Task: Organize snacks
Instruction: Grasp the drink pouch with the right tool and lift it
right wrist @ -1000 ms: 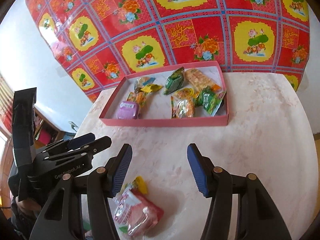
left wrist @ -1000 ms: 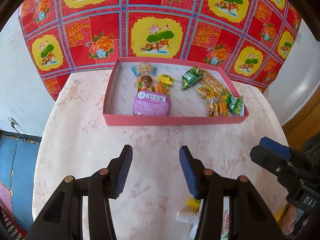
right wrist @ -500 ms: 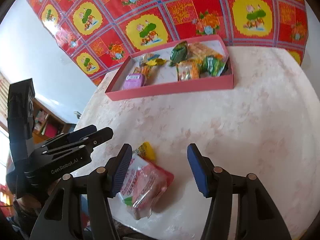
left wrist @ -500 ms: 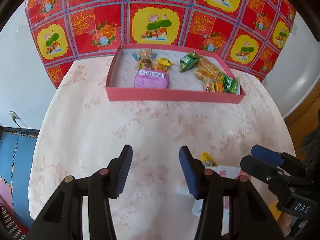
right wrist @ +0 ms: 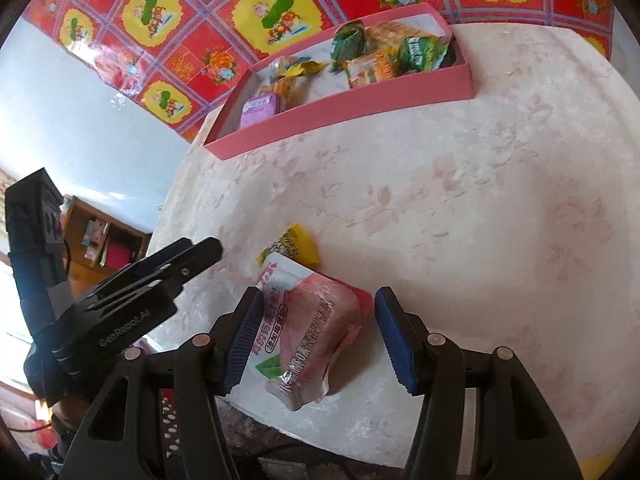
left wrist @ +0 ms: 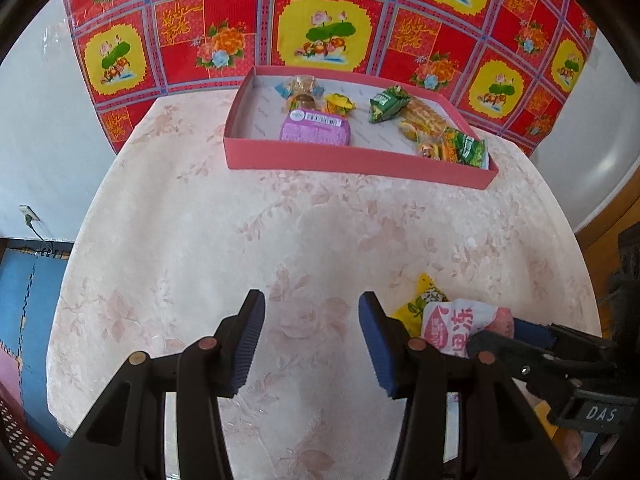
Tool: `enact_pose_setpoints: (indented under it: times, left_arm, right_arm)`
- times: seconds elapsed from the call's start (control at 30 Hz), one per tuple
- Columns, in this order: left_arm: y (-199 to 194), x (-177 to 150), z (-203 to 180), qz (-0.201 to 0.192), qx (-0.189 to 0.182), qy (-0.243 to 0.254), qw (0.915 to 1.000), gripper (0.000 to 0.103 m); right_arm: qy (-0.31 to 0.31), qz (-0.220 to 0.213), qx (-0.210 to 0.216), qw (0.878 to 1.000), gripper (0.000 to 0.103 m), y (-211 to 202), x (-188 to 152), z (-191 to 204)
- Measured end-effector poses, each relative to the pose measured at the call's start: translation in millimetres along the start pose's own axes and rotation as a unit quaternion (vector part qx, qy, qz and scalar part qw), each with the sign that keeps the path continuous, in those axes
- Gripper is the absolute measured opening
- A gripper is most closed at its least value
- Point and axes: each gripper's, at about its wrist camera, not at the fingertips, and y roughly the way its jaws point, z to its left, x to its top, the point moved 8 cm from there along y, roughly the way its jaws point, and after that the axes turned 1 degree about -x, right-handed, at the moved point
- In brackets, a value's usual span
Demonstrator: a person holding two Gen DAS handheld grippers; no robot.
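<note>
A pink-and-white snack packet (right wrist: pixel 312 328) lies near the table's front edge, partly on a small yellow packet (right wrist: pixel 294 242). My right gripper (right wrist: pixel 318 336) is open with its jaws on either side of the pink packet, not closed on it. In the left wrist view the pink packet (left wrist: pixel 460 322) and yellow packet (left wrist: pixel 420 300) lie to the right of my left gripper (left wrist: pixel 310 340), which is open and empty above bare table. A pink tray (left wrist: pixel 352 160) at the far side holds a purple box (left wrist: pixel 316 130) and several wrapped snacks.
The round table has a pale floral cloth (left wrist: pixel 280 232). A red and yellow patterned cloth (left wrist: pixel 320 20) hangs behind the tray. The table's front edge (right wrist: pixel 360 446) is just below the pink packet. A wooden shelf (right wrist: pixel 104 236) stands off to the left.
Both grippers have drawn back toward the near table edge. The right gripper has come down over the pink packet, which now sits between its open jaws.
</note>
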Motion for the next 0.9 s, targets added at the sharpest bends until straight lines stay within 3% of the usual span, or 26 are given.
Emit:
enact_pose_setpoints:
  times: [0.23,0.3,0.6,0.9]
  left_arm:
    - [5.0,-4.2,-1.3,0.006,-0.002,0.004,1.0,0.051]
    - [5.2,-4.4,-1.3,0.006,-0.002,0.003,1.0,0.051]
    - [1.5,-2.2,0.2,-0.001,-0.001,0.0,1.0,0.051]
    - [-4.5,1.5,-0.4,-0.008,-0.001,-0.001,1.0,0.051]
  right_arm:
    - [-0.004,0.008,0.022,1.0,0.057,5.6,-1.5,8.6]
    - [-0.002,0.003,0.034,0.999,0.047,4.0,-0.1,9.2]
    - [-0.025,-0.032,0.075,0.996,0.029,-14.9,4.7,23.7]
    - [-0.041,-0.092,0.087,0.991,0.029,-45.1,15.0,26.2]
